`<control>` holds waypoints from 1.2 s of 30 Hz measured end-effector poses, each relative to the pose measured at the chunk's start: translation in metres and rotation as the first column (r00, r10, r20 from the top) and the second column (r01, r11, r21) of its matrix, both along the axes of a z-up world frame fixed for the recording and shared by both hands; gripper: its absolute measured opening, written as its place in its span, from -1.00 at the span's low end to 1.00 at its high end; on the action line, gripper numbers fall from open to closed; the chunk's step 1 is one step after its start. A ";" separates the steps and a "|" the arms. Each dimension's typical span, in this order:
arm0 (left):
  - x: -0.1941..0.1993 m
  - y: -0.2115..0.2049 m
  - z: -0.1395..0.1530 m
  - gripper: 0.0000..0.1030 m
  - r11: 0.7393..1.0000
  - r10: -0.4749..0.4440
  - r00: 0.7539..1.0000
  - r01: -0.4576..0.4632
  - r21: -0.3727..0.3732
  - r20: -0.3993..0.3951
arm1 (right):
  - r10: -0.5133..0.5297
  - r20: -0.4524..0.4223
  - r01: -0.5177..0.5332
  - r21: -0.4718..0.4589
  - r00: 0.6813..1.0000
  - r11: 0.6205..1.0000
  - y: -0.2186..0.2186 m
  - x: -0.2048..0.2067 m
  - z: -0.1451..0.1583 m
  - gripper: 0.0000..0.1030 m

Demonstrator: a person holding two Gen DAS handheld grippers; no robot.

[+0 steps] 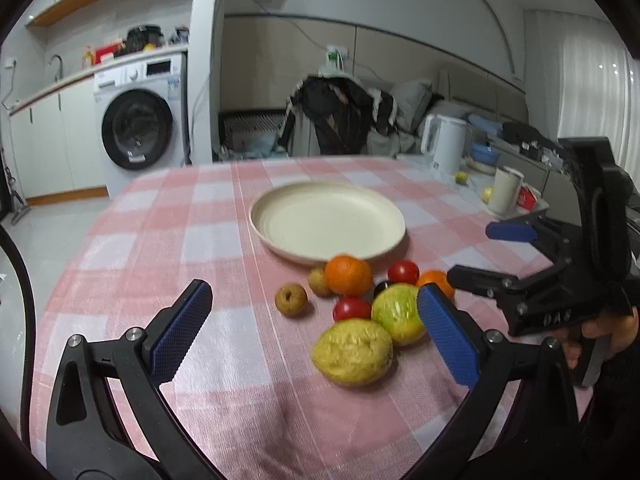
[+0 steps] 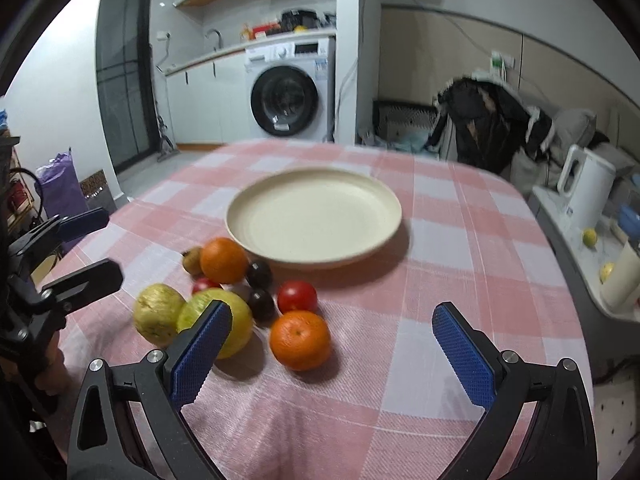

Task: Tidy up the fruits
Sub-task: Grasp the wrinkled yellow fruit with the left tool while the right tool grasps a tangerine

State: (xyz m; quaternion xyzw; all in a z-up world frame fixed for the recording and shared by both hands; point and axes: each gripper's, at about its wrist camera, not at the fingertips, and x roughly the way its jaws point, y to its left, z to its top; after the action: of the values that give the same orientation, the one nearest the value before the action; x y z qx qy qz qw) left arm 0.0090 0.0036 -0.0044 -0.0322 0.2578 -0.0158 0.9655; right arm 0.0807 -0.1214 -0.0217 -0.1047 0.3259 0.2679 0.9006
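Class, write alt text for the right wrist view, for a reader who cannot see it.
An open right gripper hovers over a pink checked tablecloth, facing an empty cream plate. A cluster of fruit lies in front of the plate, an orange nearest. The left gripper shows at the left edge.

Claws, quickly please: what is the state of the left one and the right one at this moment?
Left claw: open, holding nothing, above the fruits.
Right claw: open, holding nothing, an orange lies between its fingers.

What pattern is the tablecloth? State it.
Pink and white checks on the tablecloth, clearest in the right wrist view.
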 end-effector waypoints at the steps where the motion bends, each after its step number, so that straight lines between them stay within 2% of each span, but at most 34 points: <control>1: 0.002 0.000 -0.002 0.99 1.000 0.003 1.000 -0.003 0.007 -0.017 | -0.002 -0.026 0.002 -0.013 1.000 1.000 -0.001 0.004 -0.004 0.99; 3: 0.006 0.000 -0.007 0.99 1.000 0.009 0.998 -0.007 0.029 -0.060 | 0.001 -0.061 -0.003 -0.028 0.998 1.000 -0.002 0.009 -0.009 0.91; 6: 0.009 0.002 -0.014 0.99 1.000 0.005 0.995 -0.002 0.031 -0.101 | 0.012 -0.128 -0.014 -0.014 0.992 1.000 -0.005 0.016 -0.017 0.64; 8: 0.012 0.001 -0.017 0.99 0.999 -0.006 0.993 0.010 0.035 -0.121 | 0.014 -0.156 -0.015 -0.004 0.988 1.000 -0.006 0.018 -0.020 0.64; 14: 0.019 -0.007 -0.027 0.98 0.997 -0.040 0.981 0.053 0.062 -0.191 | 0.040 -0.186 -0.050 -0.050 0.982 0.998 0.003 0.015 -0.029 0.63; 16: 0.022 -0.009 -0.031 0.94 0.996 -0.050 0.977 0.065 0.066 -0.208 | 0.045 -0.197 -0.059 -0.062 0.979 0.996 0.006 0.016 -0.033 0.55; 19: 0.027 -0.012 -0.036 0.80 0.995 -0.061 0.967 0.078 0.061 -0.247 | 0.060 -0.227 -0.076 -0.062 0.972 0.995 0.009 0.018 -0.038 0.46; 21: 0.030 -0.012 -0.041 0.61 0.994 -0.084 0.958 0.098 0.040 -0.274 | 0.064 -0.233 -0.079 -0.058 0.970 0.995 0.009 0.019 -0.038 0.41; 23: 0.033 -0.013 -0.044 0.56 0.994 -0.094 0.952 0.108 0.031 -0.290 | 0.069 -0.233 -0.086 -0.061 0.970 0.994 0.010 0.019 -0.038 0.34; 25: 0.035 -0.013 -0.045 0.46 0.993 -0.102 0.948 0.114 0.024 -0.300 | 0.074 -0.231 -0.091 -0.063 0.970 0.994 0.012 0.020 -0.037 0.17; 28: 0.038 -0.014 -0.048 0.23 0.991 -0.126 0.942 0.131 -0.008 -0.310 | 0.092 -0.232 -0.109 -0.062 0.968 0.992 0.015 0.019 -0.036 -0.01; 29: 0.040 -0.015 -0.049 0.06 0.989 -0.146 0.937 0.146 -0.026 -0.316 | 0.097 -0.233 -0.113 -0.059 0.968 0.992 0.015 0.019 -0.036 -0.03; 30: 0.039 -0.016 -0.049 0.00 0.988 -0.156 0.934 0.153 -0.035 -0.321 | 0.101 -0.233 -0.117 -0.056 0.967 0.992 0.015 0.018 -0.036 -0.09; 32: 0.039 -0.017 -0.049 0.00 0.988 -0.155 0.935 0.153 -0.032 -0.319 | 0.112 -0.233 -0.127 -0.050 0.966 0.991 0.016 0.017 -0.036 -0.20; 36: 0.036 -0.017 -0.047 0.00 0.987 -0.163 0.938 0.160 -0.033 -0.307 | 0.113 -0.221 -0.126 -0.050 0.969 0.991 0.016 0.014 -0.036 -0.23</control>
State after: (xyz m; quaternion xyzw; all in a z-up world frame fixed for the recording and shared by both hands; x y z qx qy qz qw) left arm 0.0447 -0.0138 -0.0516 -0.0168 0.4070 -0.0907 0.9087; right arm 0.0951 -0.1054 -0.0573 -0.1228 0.4239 0.3210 0.8380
